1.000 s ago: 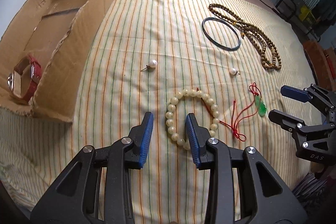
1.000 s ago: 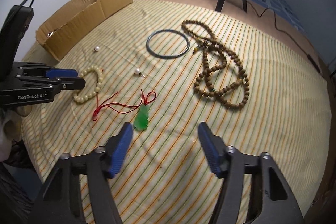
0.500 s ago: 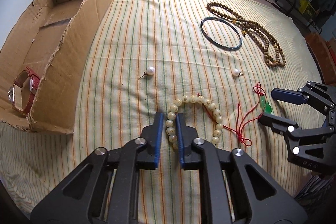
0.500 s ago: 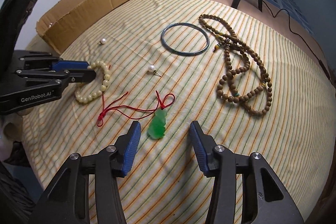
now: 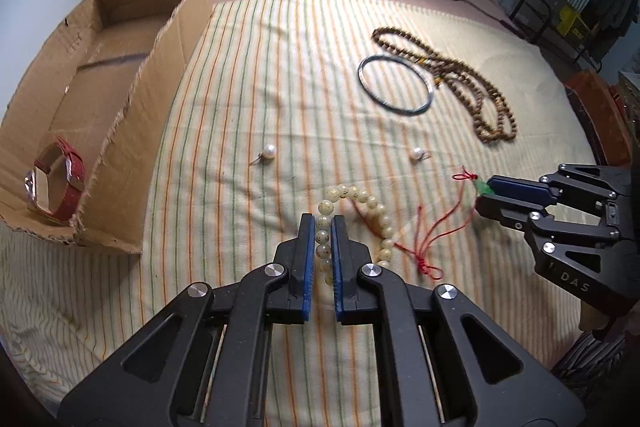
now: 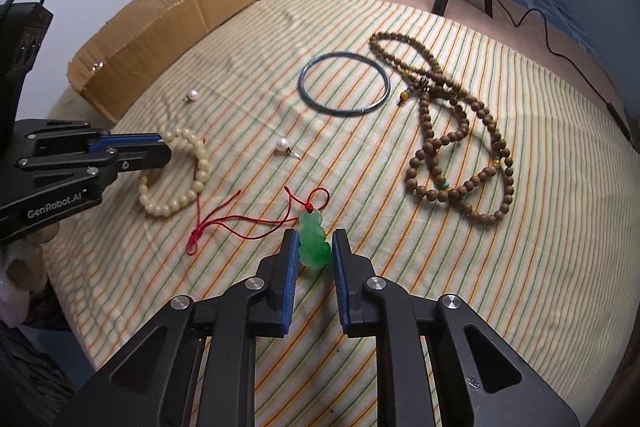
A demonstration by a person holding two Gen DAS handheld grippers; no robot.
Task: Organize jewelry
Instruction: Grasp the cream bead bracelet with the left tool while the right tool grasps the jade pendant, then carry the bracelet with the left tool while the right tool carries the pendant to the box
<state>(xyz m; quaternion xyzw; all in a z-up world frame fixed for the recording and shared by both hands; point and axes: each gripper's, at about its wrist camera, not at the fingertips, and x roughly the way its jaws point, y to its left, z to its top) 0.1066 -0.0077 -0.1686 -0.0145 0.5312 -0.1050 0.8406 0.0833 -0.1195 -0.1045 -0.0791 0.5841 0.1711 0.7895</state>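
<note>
Left gripper (image 5: 320, 247): squeezed tight on one side of the cream bead bracelet (image 5: 362, 223), beads pinched between the blue pads.
Right gripper (image 6: 314, 255): closed in around the green gourd pendant (image 6: 315, 239), pads touching or almost touching its sides; looks like a grip, but hard to be sure.
Red cord (image 6: 240, 217): tied to the pendant, running off toward 9 o'clock, with its knot lying just beside the bracelet.
Cardboard box (image 5: 120, 75): at 10 o'clock in the left view, with a red watch (image 5: 56, 183) already inside; likely home for the rest.
Snag risk: cord could catch on the bracelet if both get lifted together, pulling one loose.
Slip risk: round, smooth beads could roll out of the pads; smooth pendant could pop out too.
Still waiting: two pearl earrings (image 5: 269, 150) (image 5: 418, 153), dark bangle (image 5: 396, 85), long brown bead necklace (image 5: 464, 83) at 1 o'clock.
Cloth risk: striped cloth (image 5: 260, 67) could bunch up and roll the little earrings away.
</note>
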